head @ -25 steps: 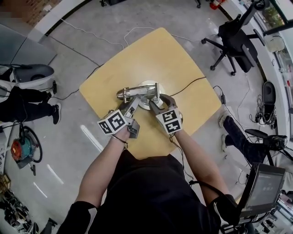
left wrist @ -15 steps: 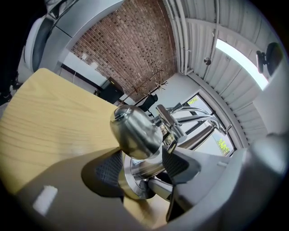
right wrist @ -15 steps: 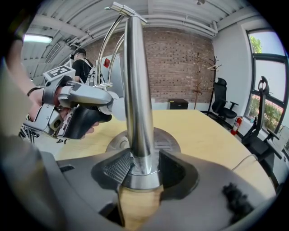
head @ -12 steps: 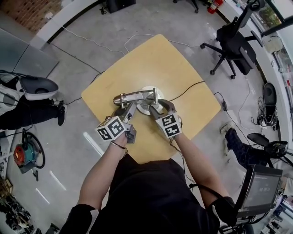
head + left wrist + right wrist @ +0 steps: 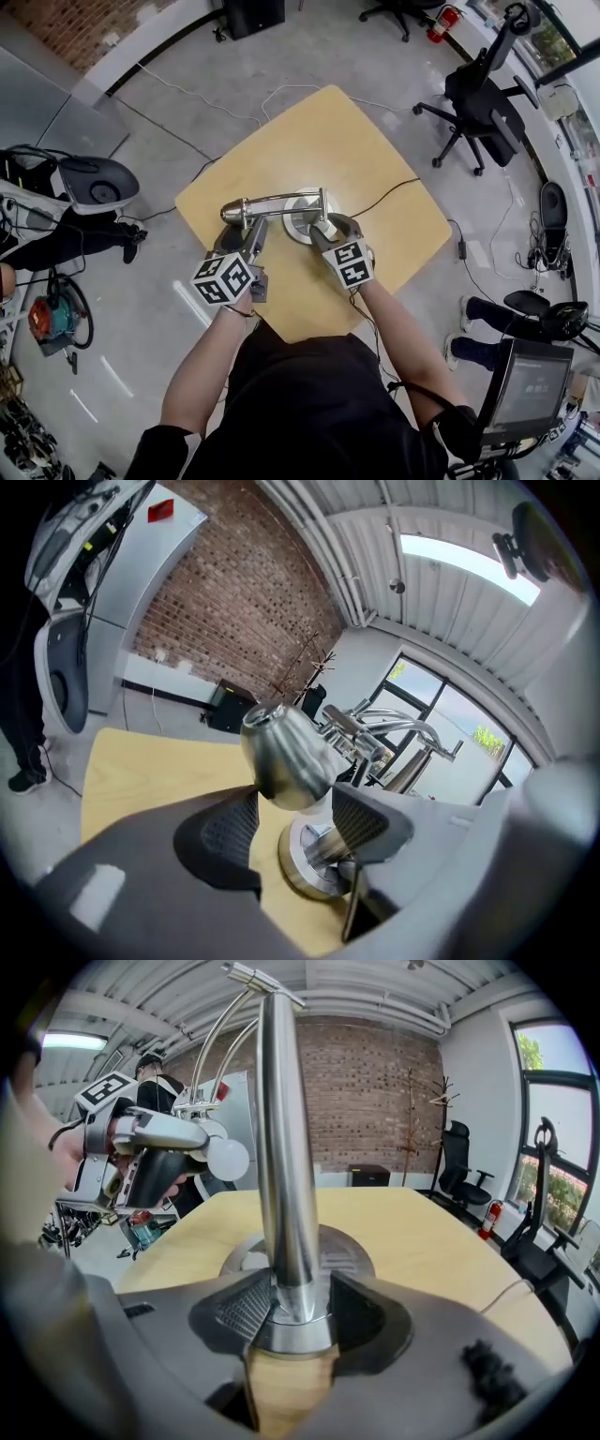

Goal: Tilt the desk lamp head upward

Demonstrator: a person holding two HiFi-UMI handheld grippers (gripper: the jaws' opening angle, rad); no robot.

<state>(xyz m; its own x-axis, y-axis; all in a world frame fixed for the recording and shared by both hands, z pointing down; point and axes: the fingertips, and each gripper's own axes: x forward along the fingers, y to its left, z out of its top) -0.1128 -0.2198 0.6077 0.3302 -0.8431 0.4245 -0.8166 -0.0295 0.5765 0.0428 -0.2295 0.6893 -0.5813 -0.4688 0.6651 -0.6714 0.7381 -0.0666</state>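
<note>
Working at the tilt itself, judging by the two holds already in place. Bracing the desk lamp (image 5: 300, 223) with the right gripper (image 5: 291, 1309): clamping its fingers (image 5: 242, 1309) on the foot of the upright stem (image 5: 281, 1166), just above the round base (image 5: 342, 1246), near the middle of the yellow surface (image 5: 375, 169) and a little toward its near edge.

Just now drawing the fingers (image 5: 366, 819) of the left gripper (image 5: 292, 803) in around the lamp head (image 5: 281, 752), a chrome bell at the left end of the level arm (image 5: 281, 199), held up off the surface to the left of the base. Catching the lower part of the bell between the two fingers, set wide apart yet seemingly touching it on both sides. So gripping rather than hovering, though only by the tips.

Next, most likely: raising and rolling the left wrist, turning the bell's open face upward about the joint at the arm's end. Keeping the right clamp firm meanwhile, so as to avoid dragging the base across the surface or tipping the whole lamp over.

Needing a surer hold first, probably, with smooth rounded chrome at the fingertips looking liable to slip: squeezing a touch more, or reaching deeper round the bell, before turning. Minding also the cable (image 5: 384, 183) trailing from the base toward the right edge of the surface
</note>
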